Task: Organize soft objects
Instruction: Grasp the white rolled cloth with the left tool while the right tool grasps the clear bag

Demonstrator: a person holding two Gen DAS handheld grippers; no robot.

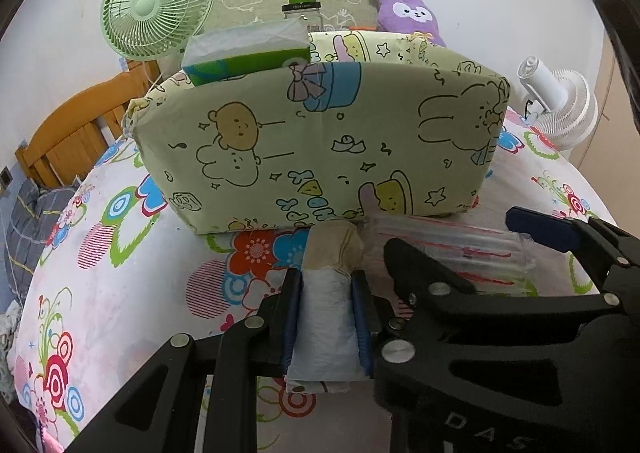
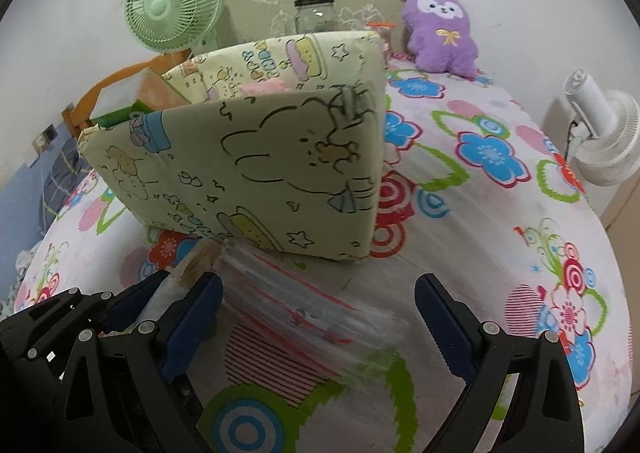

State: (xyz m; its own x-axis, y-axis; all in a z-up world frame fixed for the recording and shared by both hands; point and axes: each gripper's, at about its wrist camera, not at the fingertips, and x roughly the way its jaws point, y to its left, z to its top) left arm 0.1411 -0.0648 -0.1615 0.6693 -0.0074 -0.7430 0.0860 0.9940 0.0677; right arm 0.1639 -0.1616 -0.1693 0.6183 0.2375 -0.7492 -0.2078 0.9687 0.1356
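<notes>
Here the left gripper (image 1: 326, 313) has its jaws clamped on a grey-white plastic roll (image 1: 325, 317), long axis pointing toward the pale-green cartoon-print fabric bin (image 1: 320, 145) just ahead on the bed, while the right gripper (image 2: 320, 325), jaws wide apart, straddles a clear red-striped bag (image 2: 296, 317).

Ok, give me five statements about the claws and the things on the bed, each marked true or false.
1. The left claw is shut on the white roll. True.
2. The right claw grips the clear plastic pack. False: its fingers stand open, holding nothing.
3. The purple plush lies inside the fabric box. False: it sits behind the box, by the wall.
4. A green fan stands behind the box. True.
5. The box is empty. False: a tissue pack sticks out.
</notes>
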